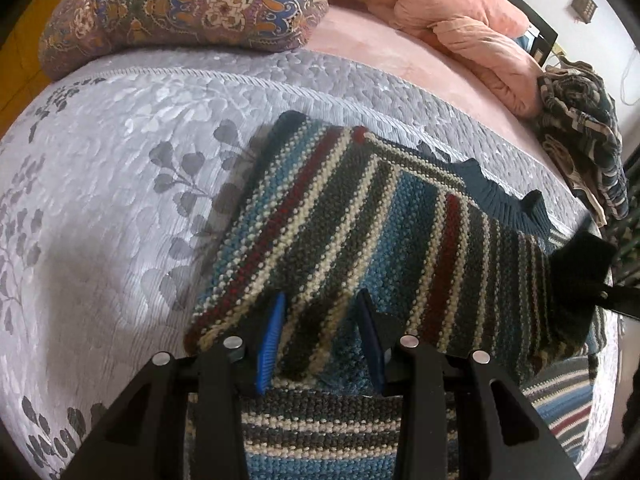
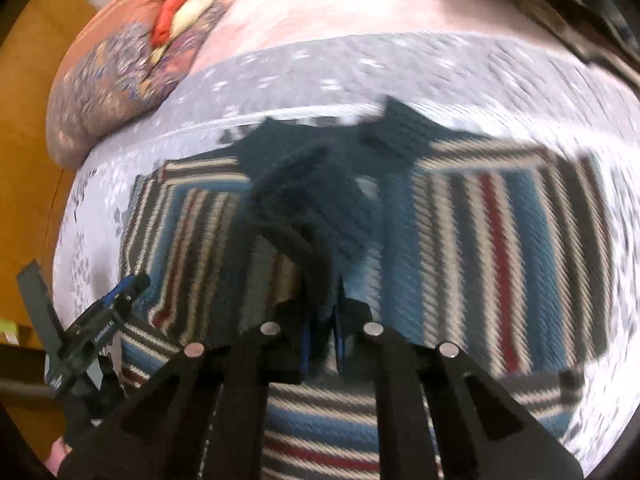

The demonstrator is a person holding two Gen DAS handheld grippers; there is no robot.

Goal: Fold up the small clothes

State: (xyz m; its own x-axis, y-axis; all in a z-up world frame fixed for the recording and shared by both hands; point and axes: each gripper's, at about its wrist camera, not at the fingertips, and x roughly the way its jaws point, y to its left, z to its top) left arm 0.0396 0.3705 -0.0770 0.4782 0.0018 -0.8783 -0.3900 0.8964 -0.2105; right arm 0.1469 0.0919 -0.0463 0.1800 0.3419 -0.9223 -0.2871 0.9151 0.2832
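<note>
at the near edge of the bed, the left gripper [image 1: 320, 336] hangs low over the striped sweater [image 1: 360, 240], its blue pads [image 1: 272, 340] spread apart with a fold of knit rising between them; whether they touch the wool cannot be told. to the right, the right gripper [image 2: 322, 332] has its pads nearly pressed together over the same sweater, and the blurred view does not show whether they pinch any cloth. the sweater lies spread on the grey bedspread [image 1: 120, 160], one side turned over the body, its dark collar [image 1: 492, 196] at the far edge. beyond it sit a patterned pillow [image 1: 180, 8] on the far left and a pink blanket [image 1: 472, 28] on the far right. the likely trouble is a loose hold: a thick, stretchy knit could slip out or catch only its top layer, leaving the fold crooked or bunched.
</note>
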